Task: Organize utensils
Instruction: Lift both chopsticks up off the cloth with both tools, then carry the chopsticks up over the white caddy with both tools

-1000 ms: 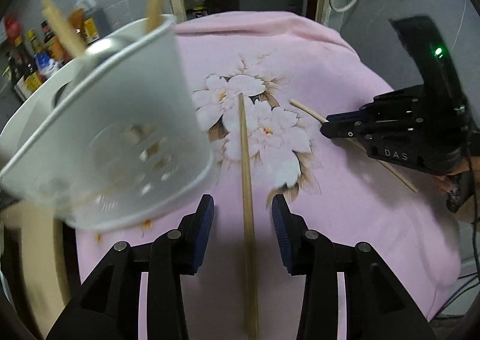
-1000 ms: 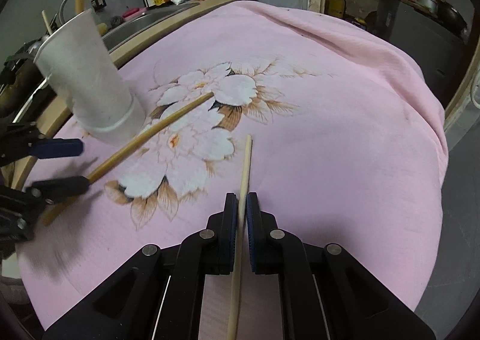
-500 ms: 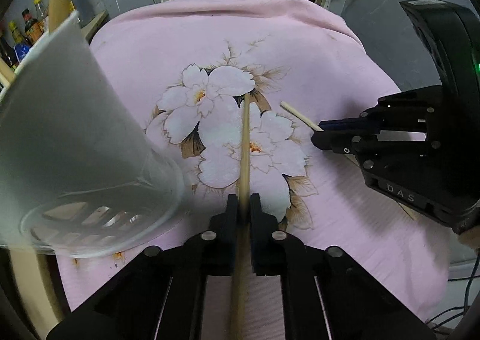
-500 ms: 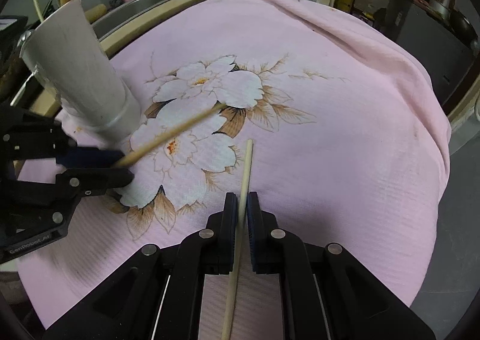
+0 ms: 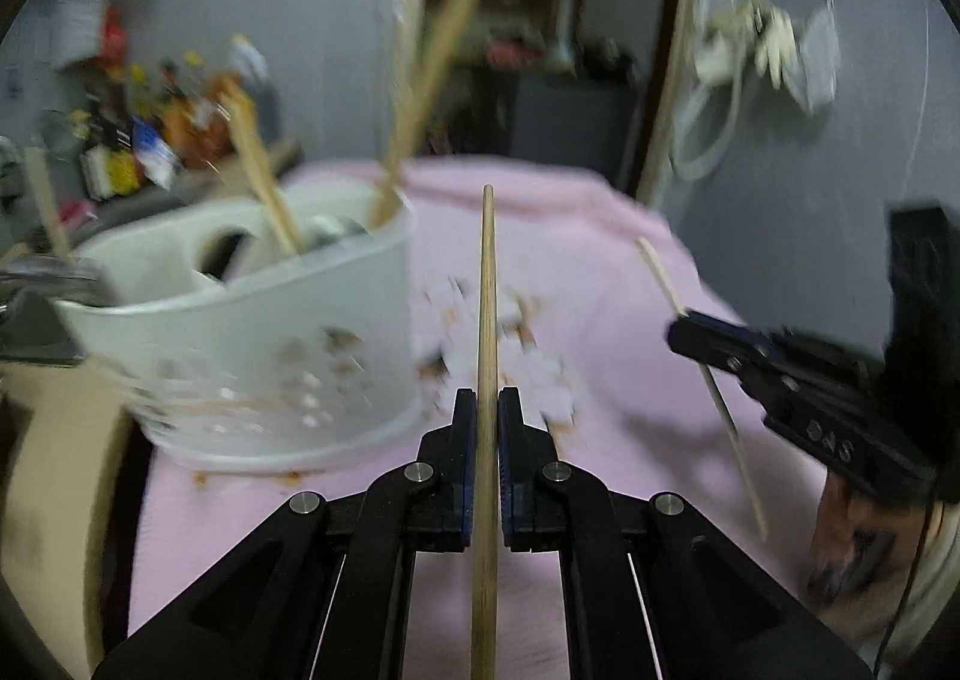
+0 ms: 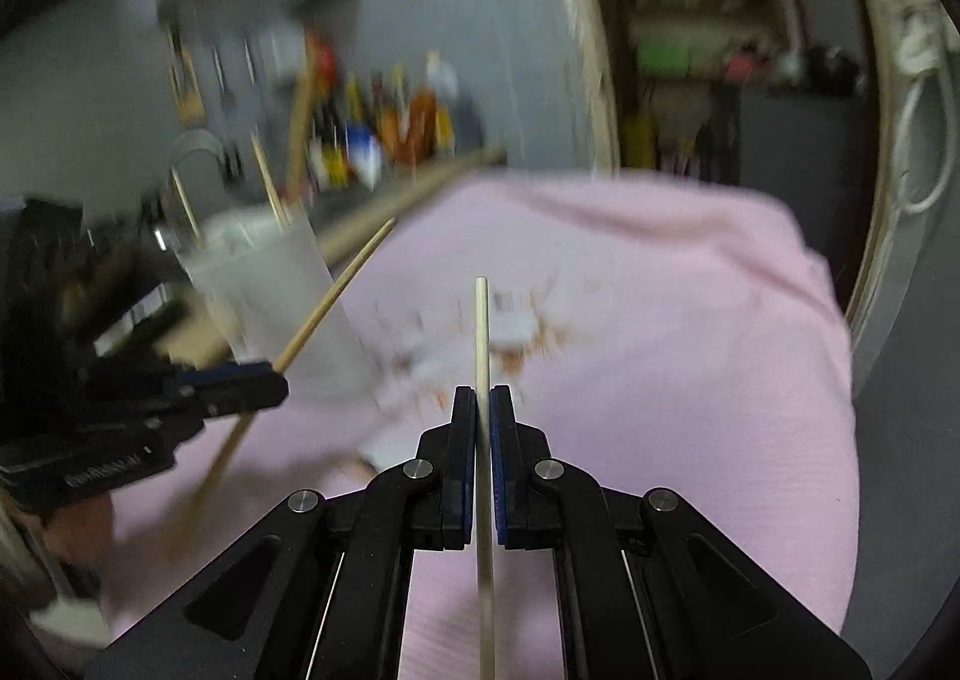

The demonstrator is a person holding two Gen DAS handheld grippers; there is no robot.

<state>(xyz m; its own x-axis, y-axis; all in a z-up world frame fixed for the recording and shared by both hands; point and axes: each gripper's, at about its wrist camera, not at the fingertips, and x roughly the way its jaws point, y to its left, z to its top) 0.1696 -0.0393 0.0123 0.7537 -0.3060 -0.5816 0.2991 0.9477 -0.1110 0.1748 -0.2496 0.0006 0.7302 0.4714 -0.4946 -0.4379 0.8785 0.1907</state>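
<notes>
My left gripper [image 5: 486, 410] is shut on a brown wooden chopstick [image 5: 485, 332] and holds it lifted above the pink cloth [image 5: 600, 320]. My right gripper [image 6: 479, 410] is shut on a pale chopstick [image 6: 481, 344], also lifted. The white perforated utensil holder [image 5: 264, 332] stands to the left with several chopsticks [image 5: 264, 188] in it; it also shows in the right wrist view [image 6: 276, 284]. Each gripper sees the other: the right one [image 5: 696, 332] at the right edge, the left one [image 6: 264, 386] at the left edge with its chopstick [image 6: 324, 308].
The pink flowered cloth [image 6: 660, 320] covers the table. Sauce bottles [image 6: 390, 134] stand on a counter behind the holder. A dark cabinet [image 5: 564, 116] and a door frame [image 6: 594, 50] lie beyond the table. Both views are motion-blurred.
My left gripper closed on the brown chopstick and raised it off the cloth. My right gripper lifted its pale chopstick too. Both views tilted up toward the room.
</notes>
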